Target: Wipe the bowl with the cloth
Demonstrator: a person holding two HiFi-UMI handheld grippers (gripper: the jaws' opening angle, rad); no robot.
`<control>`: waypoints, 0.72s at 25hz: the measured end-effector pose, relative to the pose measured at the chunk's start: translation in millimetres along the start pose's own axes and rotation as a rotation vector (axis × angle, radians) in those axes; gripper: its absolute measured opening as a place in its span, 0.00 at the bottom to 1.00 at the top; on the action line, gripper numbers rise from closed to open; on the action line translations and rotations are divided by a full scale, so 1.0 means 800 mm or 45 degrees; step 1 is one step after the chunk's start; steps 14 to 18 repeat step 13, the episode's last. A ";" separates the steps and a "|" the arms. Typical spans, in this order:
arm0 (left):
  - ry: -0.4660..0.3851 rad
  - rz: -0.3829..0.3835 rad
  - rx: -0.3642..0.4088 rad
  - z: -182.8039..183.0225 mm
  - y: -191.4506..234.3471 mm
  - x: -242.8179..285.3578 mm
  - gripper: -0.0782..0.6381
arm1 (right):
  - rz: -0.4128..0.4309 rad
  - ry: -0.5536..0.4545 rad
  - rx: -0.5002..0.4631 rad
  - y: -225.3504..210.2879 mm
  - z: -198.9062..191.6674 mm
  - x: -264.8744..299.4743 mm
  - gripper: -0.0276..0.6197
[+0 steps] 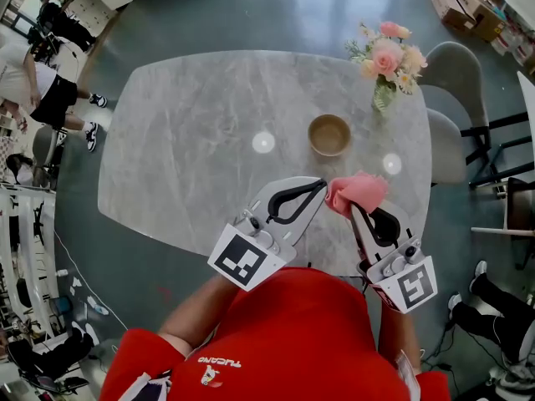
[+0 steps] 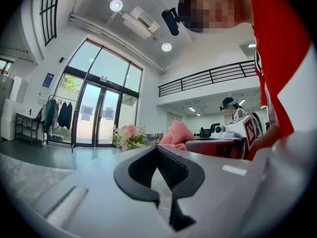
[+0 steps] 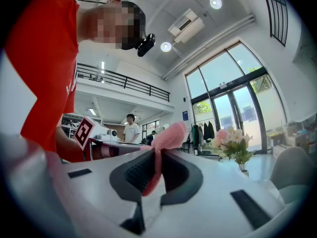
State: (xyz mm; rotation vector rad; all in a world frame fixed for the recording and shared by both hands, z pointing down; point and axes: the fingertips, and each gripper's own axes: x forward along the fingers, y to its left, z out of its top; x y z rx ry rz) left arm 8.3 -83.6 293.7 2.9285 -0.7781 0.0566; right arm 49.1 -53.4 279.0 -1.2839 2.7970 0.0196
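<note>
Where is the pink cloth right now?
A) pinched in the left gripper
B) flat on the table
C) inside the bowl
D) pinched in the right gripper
D: the pink cloth sticks up from between the right gripper's shut jaws; the left gripper is shut on nothing, and the bowl stands apart on the table.

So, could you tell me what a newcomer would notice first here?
The pink cloth, pinched in the right tool over the near edge of the table, stands out most. Past it sits a brown bowl, with flowers in a vase at the far right. The left tool is shut and empty beside the cloth.
</note>
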 end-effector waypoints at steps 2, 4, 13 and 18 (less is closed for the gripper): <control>0.000 -0.002 0.005 0.000 -0.001 0.000 0.12 | -0.002 -0.001 0.000 -0.001 0.000 -0.001 0.07; 0.001 -0.004 0.011 0.000 -0.002 0.001 0.12 | -0.003 -0.002 0.001 -0.001 0.000 -0.001 0.07; 0.005 0.004 0.015 0.002 -0.002 0.004 0.12 | 0.003 -0.003 0.009 -0.005 0.002 0.000 0.07; 0.005 0.004 0.015 0.002 -0.002 0.004 0.12 | 0.003 -0.003 0.009 -0.005 0.002 0.000 0.07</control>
